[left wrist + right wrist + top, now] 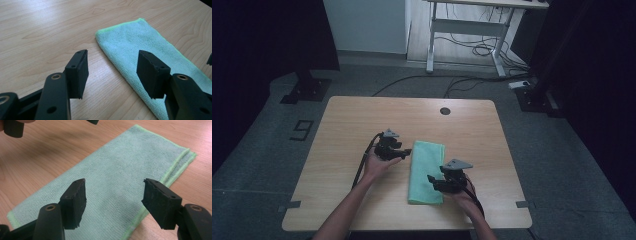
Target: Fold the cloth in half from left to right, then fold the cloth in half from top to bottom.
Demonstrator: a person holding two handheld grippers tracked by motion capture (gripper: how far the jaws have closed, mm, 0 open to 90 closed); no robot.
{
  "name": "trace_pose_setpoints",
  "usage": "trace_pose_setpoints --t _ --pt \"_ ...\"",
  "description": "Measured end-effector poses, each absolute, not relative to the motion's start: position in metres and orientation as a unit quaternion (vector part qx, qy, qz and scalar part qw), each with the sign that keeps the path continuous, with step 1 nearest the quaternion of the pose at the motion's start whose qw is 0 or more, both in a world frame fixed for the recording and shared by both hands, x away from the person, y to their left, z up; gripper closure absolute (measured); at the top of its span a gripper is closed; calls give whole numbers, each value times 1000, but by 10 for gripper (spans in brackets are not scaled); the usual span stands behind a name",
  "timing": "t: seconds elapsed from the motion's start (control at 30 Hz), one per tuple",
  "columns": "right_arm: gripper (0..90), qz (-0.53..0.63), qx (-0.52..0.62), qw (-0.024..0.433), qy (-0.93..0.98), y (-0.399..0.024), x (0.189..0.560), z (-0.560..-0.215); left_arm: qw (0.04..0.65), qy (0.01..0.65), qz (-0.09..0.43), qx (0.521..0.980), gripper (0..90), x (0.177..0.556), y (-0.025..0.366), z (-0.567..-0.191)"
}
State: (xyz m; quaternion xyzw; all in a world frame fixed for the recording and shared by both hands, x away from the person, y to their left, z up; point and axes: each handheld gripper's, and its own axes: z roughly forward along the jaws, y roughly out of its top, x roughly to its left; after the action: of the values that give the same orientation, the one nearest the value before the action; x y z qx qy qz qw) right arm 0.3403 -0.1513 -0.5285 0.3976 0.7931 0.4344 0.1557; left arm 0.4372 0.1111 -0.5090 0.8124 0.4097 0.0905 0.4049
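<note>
In the high view, a light wooden table (362,125) with rounded corners stands on a grey carpet floor (562,165), and a large mark like the digit "9" (301,130) is put on the floor at its left; it is the one piece of writing that can be read. A small dark round hole (445,111) sits near the far edge of the table. Behind, a white desk frame (472,30) stands over loose black cables (477,50), and the room at both sides is dark. A folded mint-green microfibre cloth (426,165) lies flat near the middle of the table, with its long side going away from the person. The left gripper (402,152) is just beside the far left edge of the cloth, and the right gripper (434,181) is over its near right part. In the left gripper view, the two black jaws stand wide apart with nothing between them; the cloth (140,45) lies ahead on the pale wood grain (37,37). In the right gripper view, the jaws are also wide apart and hold nothing, and they hover above the cloth (112,170), whose brighter green hem shows a double layer at the right end.
</note>
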Motion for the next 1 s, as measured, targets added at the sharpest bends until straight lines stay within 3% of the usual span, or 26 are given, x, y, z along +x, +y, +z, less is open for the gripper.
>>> trace_pose_setpoints --t 1.0 --pt "388 429 435 160 775 -174 410 -532 402 417 82 811 455 468 96 -520"
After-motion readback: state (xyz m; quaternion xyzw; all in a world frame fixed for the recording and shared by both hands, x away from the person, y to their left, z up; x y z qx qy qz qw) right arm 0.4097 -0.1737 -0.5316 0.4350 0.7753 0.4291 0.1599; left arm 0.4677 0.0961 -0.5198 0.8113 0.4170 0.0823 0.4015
